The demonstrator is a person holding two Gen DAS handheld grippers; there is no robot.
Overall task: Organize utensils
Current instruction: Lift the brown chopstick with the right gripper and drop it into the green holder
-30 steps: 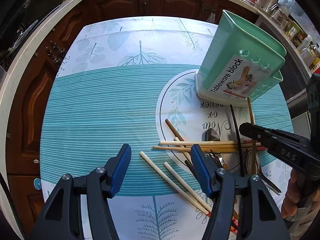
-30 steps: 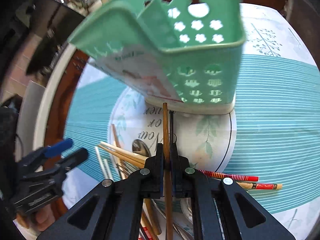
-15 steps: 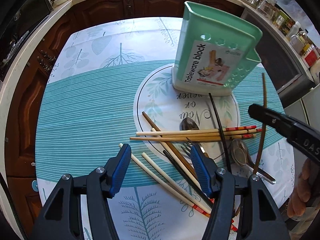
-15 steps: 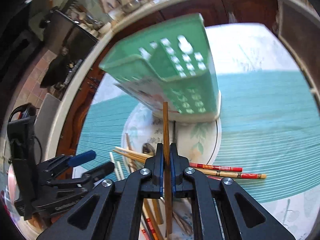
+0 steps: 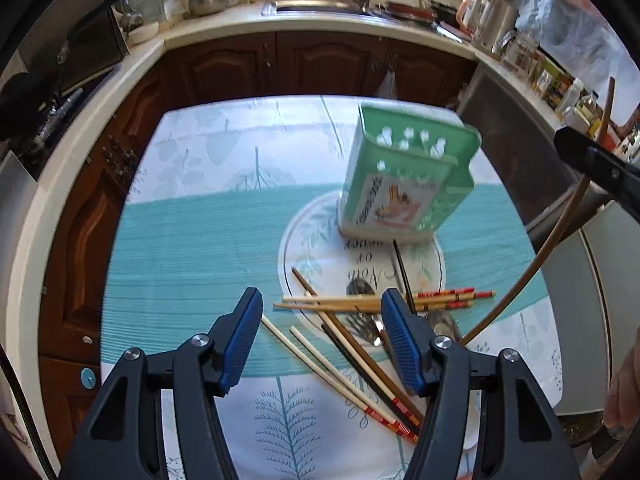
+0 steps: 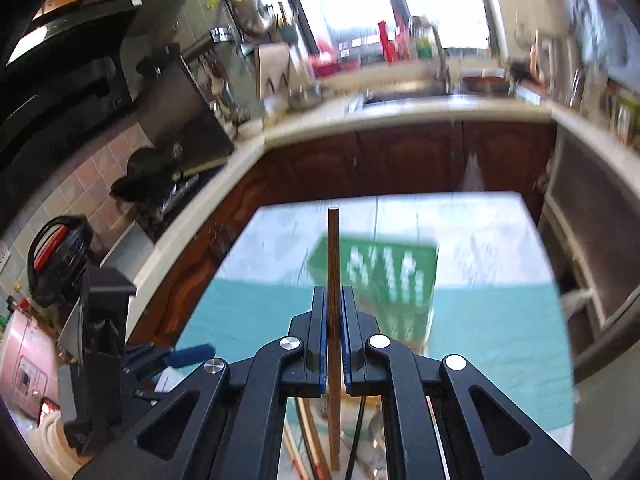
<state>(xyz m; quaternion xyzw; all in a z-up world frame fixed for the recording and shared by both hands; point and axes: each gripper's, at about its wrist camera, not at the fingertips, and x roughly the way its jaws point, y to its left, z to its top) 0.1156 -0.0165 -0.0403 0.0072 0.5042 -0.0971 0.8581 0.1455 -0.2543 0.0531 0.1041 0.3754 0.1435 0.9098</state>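
A green tableware block (image 5: 404,176) stands on the round white mat on the table; it also shows blurred in the right wrist view (image 6: 384,280). Below it lie scattered chopsticks (image 5: 384,302), a spoon (image 5: 362,292) and a fork. My left gripper (image 5: 322,340) is open and empty above the chopstick pile. My right gripper (image 6: 332,316) is shut on a brown chopstick (image 6: 333,264), lifted high and nearly upright; it shows at the right edge of the left wrist view (image 5: 576,200).
The table wears a teal and white cloth (image 5: 192,240). Brown cabinets (image 5: 320,64) and a cluttered counter with a sink (image 5: 320,6) run behind it. A stove and pots are at the left (image 6: 160,168).
My right gripper has lifted the brown chopstick off the table and raised it high. Both cameras have tilted up, so the block looks farther away.
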